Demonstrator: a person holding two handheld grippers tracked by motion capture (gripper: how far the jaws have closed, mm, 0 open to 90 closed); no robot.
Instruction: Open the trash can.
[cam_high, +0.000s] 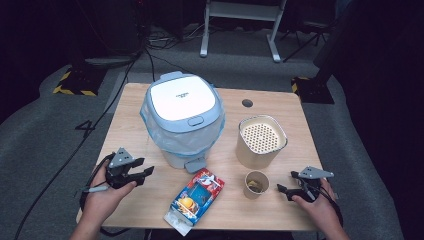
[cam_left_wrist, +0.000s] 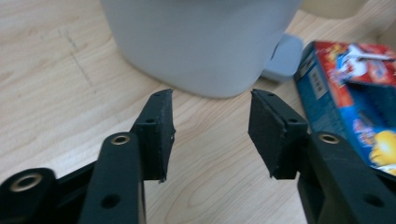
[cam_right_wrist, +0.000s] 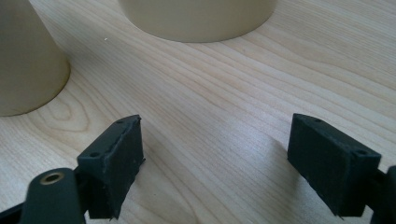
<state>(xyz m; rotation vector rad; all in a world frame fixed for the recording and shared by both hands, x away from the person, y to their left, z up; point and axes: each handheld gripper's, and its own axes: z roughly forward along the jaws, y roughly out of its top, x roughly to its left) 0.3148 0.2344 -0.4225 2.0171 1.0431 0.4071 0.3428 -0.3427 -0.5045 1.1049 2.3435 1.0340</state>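
Left claw (cam_high: 142, 170): we hold it low over the table (cam_high: 135, 112) with jaws apart and empty, aimed at the bin (cam_high: 183, 117) and the snack box (cam_high: 195, 200) just beside it.
Right claw (cam_high: 289, 184): jaws spread wide, nothing between them; it rests near the paper cup (cam_high: 256, 184) (scraps inside, we judge).
Perforated canister (cam_high: 261, 140): stands behind the cup, apart from it.
Bin: lid shut, liner fitted, so rubbish likely goes here.

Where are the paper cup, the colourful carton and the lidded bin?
paper cup (cam_high: 256, 185), high view, on its rim.
colourful carton (cam_high: 197, 198), high view, on its printed top face.
lidded bin (cam_high: 181, 97), high view, on the middle of its white lid.
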